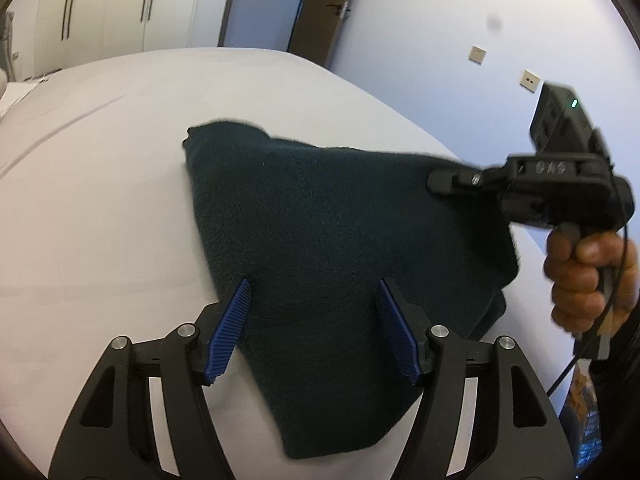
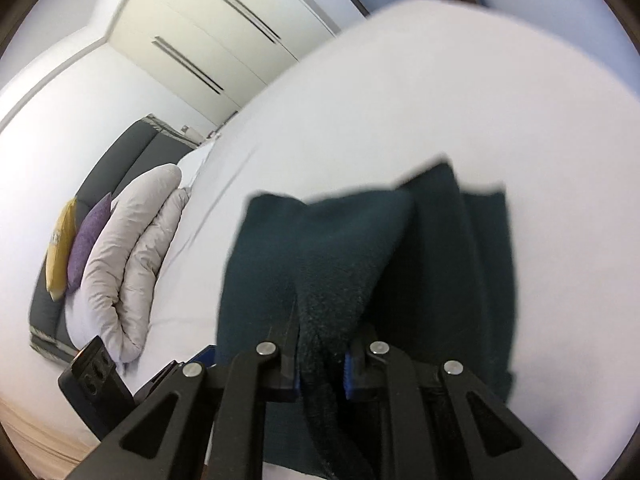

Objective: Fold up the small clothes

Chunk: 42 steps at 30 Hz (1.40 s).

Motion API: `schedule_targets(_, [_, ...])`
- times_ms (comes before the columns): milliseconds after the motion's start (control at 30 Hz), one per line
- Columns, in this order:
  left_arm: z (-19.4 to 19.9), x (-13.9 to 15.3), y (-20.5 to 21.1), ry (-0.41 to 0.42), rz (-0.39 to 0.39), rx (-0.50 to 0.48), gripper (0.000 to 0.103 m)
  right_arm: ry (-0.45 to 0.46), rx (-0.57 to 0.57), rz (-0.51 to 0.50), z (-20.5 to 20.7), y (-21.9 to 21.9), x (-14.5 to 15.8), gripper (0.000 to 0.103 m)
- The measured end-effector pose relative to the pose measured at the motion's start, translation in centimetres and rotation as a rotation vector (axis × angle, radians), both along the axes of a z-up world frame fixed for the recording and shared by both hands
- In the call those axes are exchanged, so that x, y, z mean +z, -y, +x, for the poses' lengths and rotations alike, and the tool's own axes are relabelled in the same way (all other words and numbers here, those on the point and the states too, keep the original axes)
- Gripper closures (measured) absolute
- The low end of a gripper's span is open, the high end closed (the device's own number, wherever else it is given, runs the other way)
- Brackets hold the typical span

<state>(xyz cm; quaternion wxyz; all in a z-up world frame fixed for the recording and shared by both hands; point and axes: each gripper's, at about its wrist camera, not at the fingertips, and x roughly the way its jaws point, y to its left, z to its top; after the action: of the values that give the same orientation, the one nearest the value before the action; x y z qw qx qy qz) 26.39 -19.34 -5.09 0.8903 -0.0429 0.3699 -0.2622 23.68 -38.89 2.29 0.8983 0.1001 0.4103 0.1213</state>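
A dark green fleece cloth (image 1: pixel 320 220) lies on the white bed (image 1: pixel 100 200). Its right corner is lifted off the sheet, pinched by my right gripper (image 1: pixel 434 180), which a hand (image 1: pixel 588 276) holds at the right. In the right wrist view the right gripper (image 2: pixel 320 344) is shut on a raised fold of the cloth (image 2: pixel 320 248), and the rest drapes down to the bed (image 2: pixel 440 100). My left gripper (image 1: pixel 314 316) hangs open over the cloth's near part, its blue pads (image 1: pixel 230 328) wide apart and gripping nothing.
Pale pillows (image 2: pixel 128 264) with a purple cushion (image 2: pixel 90 236) and a yellow cushion (image 2: pixel 60 248) lie at the bed's head. The left gripper's body (image 2: pixel 96 384) shows at lower left. Wardrobe doors (image 1: pixel 108 4) and a doorway (image 1: pixel 280 4) stand beyond the bed.
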Motion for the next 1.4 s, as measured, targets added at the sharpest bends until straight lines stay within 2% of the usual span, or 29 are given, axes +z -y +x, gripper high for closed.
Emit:
schedule_targets(133, [-0.4,-0.1,1.1,0.012,0.021,-0.029,0.039,0.031,-0.026,-0.011,-0.3,1.3,0.8,0.088])
schedule_targets(200, [-0.7,-0.5,1.6,0.019,0.059,-0.05,0.038,0.025,-0.063,0.013,-0.7,3.2,-0.5,0.088])
schedule_targets(300, [-1.1,-1.3,2.3,0.023,0.11,-0.083,0.038,-0.053,-0.147,0.013,-0.9,5.3,-4.3,0.088])
schedule_targets(333, [-1.2,-1.4,2.4,0.03,0.125,-0.086,0.038,-0.063,-0.159,0.041,-1.3,6.1,-5.2,0.089])
schedule_targets(400, [-1.3,-1.5,2.3,0.038,0.145,-0.091,0.036,-0.039,-0.163,0.088,-2.1,6.5,-5.1,0.089])
schedule_targets(533, [-1.0,-1.6,1.7,0.021,0.143,-0.085,0.034,-0.037,-0.163,0.067,-2.3,6.0,-4.5,0.088])
schedule_targets(733, [-1.3,-0.4,-0.4,0.038,0.076,-0.048,0.034,-0.029,-0.163,0.029,-1.6,5.9,-3.3,0.088])
schedule_targets(833, [-0.8,-1.8,-0.5,-0.007,0.108,-0.049,0.034,-0.043,-0.179,0.038,-1.4,6.7,-3.4,0.088])
schedule_targets(900, [-0.8,-3.2,-0.8,-0.034,0.142,-0.047,0.034,-0.095,-0.169,0.093,-1.4,7.8,-5.1,0.088])
schedule_targets(933, [-0.9,-3.7,-1.0,-0.049,0.145,-0.047,0.033,-0.088,-0.177,0.118,-1.8,7.8,-5.8,0.089])
schedule_targets(1000, [-1.2,-4.6,-0.9,-0.079,0.139,-0.045,0.031,-0.065,-0.177,0.143,-2.3,7.1,-5.8,0.085])
schedule_targets(1033, [-1.1,-4.9,-1.2,-0.091,0.134,-0.043,0.031,-0.06,-0.187,0.185,-2.8,7.2,-5.6,0.079])
schedule_targets(1067, [-1.2,-5.0,-1.1,-0.099,0.132,-0.043,0.031,-0.066,-0.195,0.196,-3.0,7.2,-5.5,0.079])
schedule_targets(1167, [-1.1,-5.3,-1.8,-0.11,0.122,-0.043,0.031,-0.065,-0.194,0.099,-4.4,5.7,-4.9,0.078])
schedule_targets(1300, [-1.4,-5.6,-2.1,-0.115,0.123,-0.046,0.031,-0.101,-0.183,-0.009,-5.9,3.9,-6.0,0.078])
schedule_targets(1367, [-1.3,-5.9,-2.2,-0.117,0.126,-0.051,0.031,-0.092,-0.193,-0.024,-6.6,4.0,-6.3,0.087])
schedule_targets(1400, [-1.3,-6.0,-2.3,-0.116,0.136,-0.056,0.031,-0.092,-0.204,-0.026,-6.9,4.2,-6.4,0.089])
